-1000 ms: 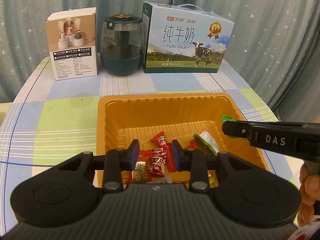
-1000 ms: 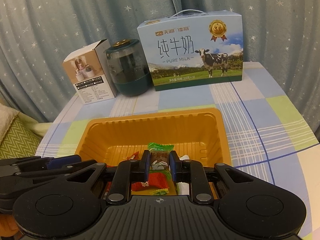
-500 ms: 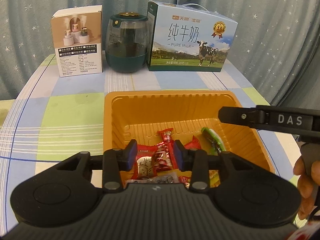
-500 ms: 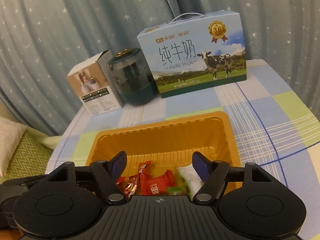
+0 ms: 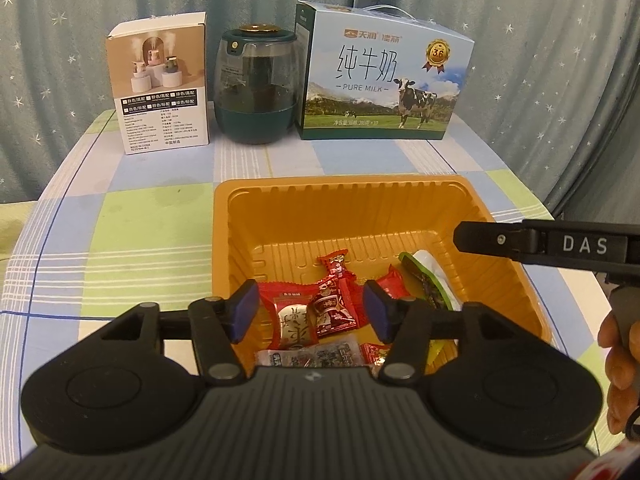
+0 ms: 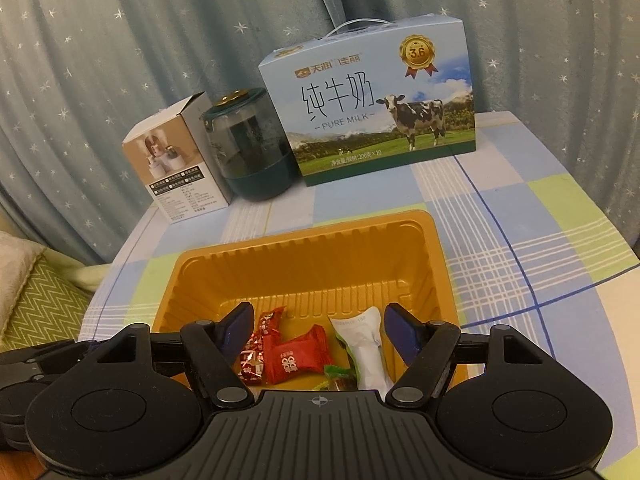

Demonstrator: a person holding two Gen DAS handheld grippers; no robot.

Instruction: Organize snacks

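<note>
An orange plastic tray [image 5: 344, 200] [image 6: 304, 248] sits on the checked tablecloth and holds several wrapped snacks. Red candies [image 5: 336, 300] [image 6: 288, 360] lie on its floor beside a green and white packet [image 5: 428, 276] [image 6: 364, 344]. My left gripper [image 5: 312, 312] hangs over the tray's near end, its jaws opening, with the candies lying loose below and none pressed by the pads. My right gripper [image 6: 320, 330] stands open above the same pile, nothing between its fingers. Its side shows as a black bar [image 5: 540, 244] in the left wrist view.
At the table's back stand a humidifier box [image 5: 160, 88] [image 6: 180, 172], a dark green jar [image 5: 256, 84] [image 6: 248, 148] and a blue milk carton [image 5: 380, 80] [image 6: 372, 104]. A starred curtain hangs behind. A hand [image 5: 620, 352] shows at the right edge.
Both grippers have opened. The right one let go of the green-wrapped snack, which now lies in the tray. The left jaws have spread apart over the red candies.
</note>
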